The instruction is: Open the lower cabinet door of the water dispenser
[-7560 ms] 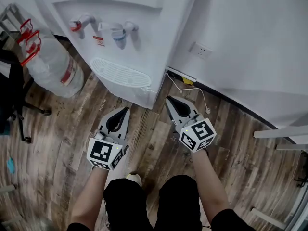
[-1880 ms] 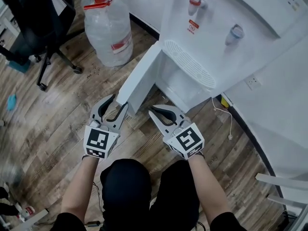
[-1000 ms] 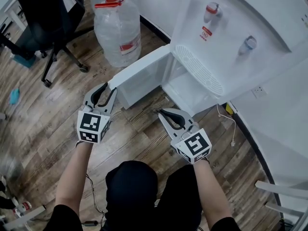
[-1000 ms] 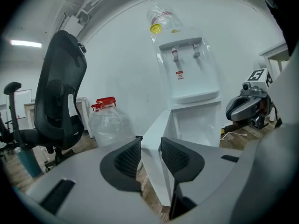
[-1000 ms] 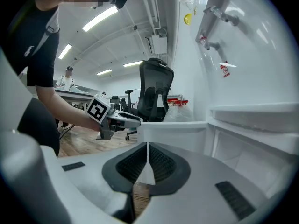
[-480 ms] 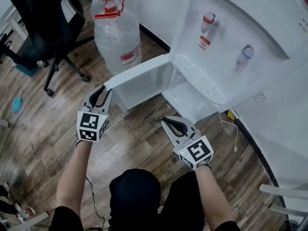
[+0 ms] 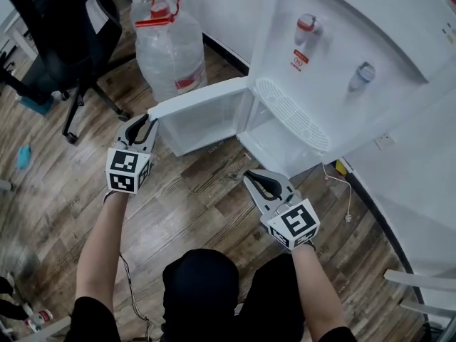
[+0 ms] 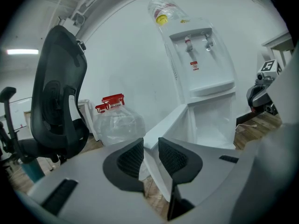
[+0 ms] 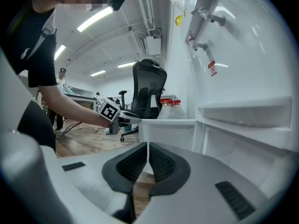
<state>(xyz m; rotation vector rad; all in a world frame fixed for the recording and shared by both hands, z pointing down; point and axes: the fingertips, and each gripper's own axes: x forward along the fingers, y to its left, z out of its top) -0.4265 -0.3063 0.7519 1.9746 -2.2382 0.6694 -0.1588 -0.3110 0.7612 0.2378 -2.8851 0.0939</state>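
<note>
The white water dispenser [image 7: 342, 41] stands at the upper right, with its lower cabinet door [image 7: 206, 95] swung out to the left and the white compartment [image 7: 278, 137] exposed. My left gripper [image 7: 148, 120] is at the door's free edge. In the left gripper view the door [image 8: 173, 120] edge fills the gap of the left gripper [image 8: 151, 148]; its jaws have just been closing and the pads sit against both faces. My right gripper [image 7: 251, 179] hangs shut and empty over the floor before the dispenser; the right gripper [image 9: 147, 155] has its pads together, the door [image 9: 168, 134] beyond.
A large water bottle [image 7: 171, 45] with red handles stands behind the door. A black office chair [image 7: 50, 34] fills the upper left. A wall socket [image 7: 385, 142] and a white cable [image 7: 335, 184] lie right of the dispenser. A small blue object [image 7: 23, 157] is on the wooden floor.
The left gripper has moved left and away with the door's edge, and the door has swung wider open. The right gripper has stayed about where it was.
</note>
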